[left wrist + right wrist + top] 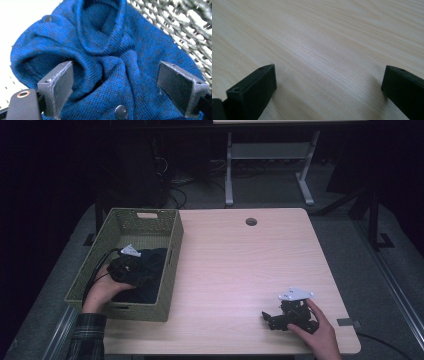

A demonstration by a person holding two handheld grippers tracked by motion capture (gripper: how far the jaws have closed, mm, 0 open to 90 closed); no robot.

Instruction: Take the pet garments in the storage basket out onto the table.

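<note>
Straddling blue knit (pixel 110 50), L claw (pixel 115 87) wide.

Blue knit garment (pixel 105 50), green woven basket (pixel 172 257)

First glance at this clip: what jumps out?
The blue knitted garment bunched inside the woven basket at the table's left, with the left gripper poised over it, jaws open. The right gripper sits low over the bare wooden table at its near right, jaws open.
</note>
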